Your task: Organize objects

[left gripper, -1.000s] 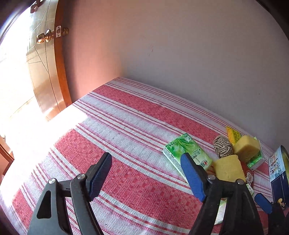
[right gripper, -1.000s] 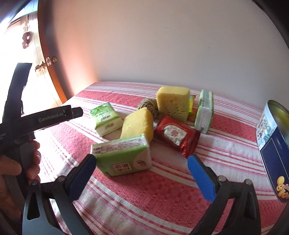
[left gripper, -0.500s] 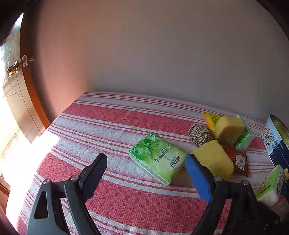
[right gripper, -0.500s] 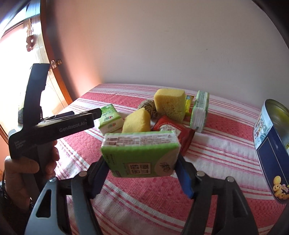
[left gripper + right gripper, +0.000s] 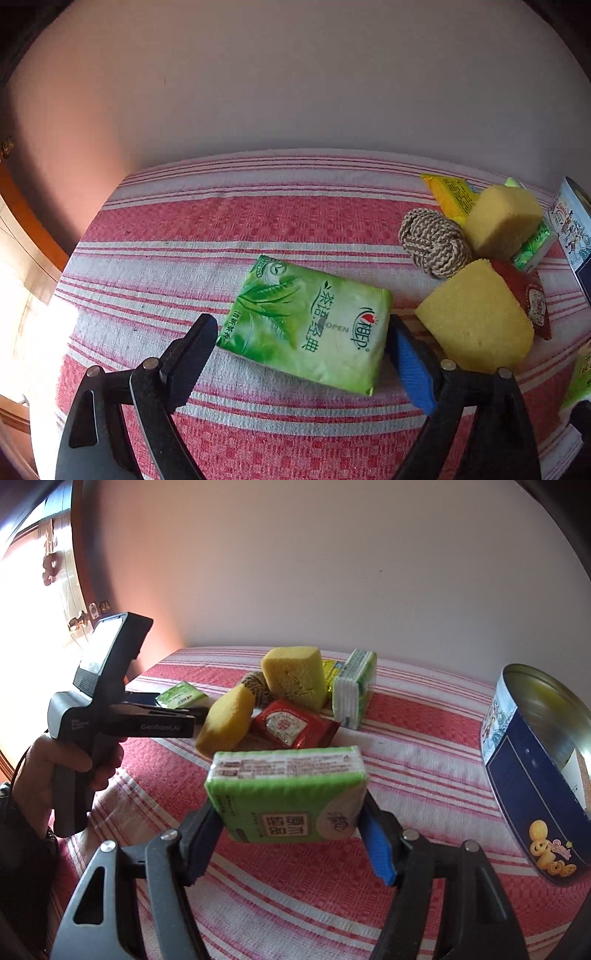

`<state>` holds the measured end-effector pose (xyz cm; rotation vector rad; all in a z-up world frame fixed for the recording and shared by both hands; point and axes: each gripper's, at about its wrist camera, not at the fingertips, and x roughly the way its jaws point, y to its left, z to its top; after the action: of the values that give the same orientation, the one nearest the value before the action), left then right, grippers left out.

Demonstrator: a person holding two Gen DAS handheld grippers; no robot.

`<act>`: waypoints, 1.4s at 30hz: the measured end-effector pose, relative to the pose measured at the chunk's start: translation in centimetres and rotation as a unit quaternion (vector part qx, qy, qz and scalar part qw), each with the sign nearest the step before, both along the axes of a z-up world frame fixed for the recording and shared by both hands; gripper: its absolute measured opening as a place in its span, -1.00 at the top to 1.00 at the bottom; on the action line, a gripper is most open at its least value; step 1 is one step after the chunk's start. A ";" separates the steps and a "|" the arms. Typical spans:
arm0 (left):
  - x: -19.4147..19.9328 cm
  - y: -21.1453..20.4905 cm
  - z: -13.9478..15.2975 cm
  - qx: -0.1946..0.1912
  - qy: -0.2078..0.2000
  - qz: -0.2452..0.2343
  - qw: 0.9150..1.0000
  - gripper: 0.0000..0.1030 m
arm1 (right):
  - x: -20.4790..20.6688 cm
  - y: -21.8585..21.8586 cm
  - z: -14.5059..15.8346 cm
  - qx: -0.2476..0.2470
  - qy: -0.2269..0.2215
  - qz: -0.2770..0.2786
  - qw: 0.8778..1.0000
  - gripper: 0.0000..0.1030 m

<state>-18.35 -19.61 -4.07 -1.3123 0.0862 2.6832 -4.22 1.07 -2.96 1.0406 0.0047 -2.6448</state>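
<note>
My right gripper (image 5: 291, 821) had lifted one green tissue pack (image 5: 286, 794) clear of the desk (image 5: 424, 753), pinching it near the tin (image 5: 535, 775). My left gripper (image 5: 301, 354), closing, now straddled a second pack (image 5: 310, 323), untouched, ready for the next grasp.

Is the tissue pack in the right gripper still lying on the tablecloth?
No, the right gripper holds the tissue pack lifted clear of the striped tablecloth.
</note>
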 end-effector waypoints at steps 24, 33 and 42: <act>8.6 5.3 4.5 -0.028 0.159 0.140 0.977 -0.52 | 1.3 2.8 2.4 0.017 0.104 -0.110 0.988 -0.35; 11.4 6.0 4.4 -0.021 0.177 0.162 0.971 -0.52 | 2.6 3.0 3.3 0.039 0.144 -0.120 0.982 -0.35; 12.0 6.5 4.0 -0.022 0.187 0.169 0.968 -0.52 | 3.8 4.6 3.6 0.046 0.155 -0.122 0.979 -0.35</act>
<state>-6.38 -13.12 -0.11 -0.8790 -0.0397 3.2078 -0.42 5.69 0.66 0.6801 0.0714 -3.0306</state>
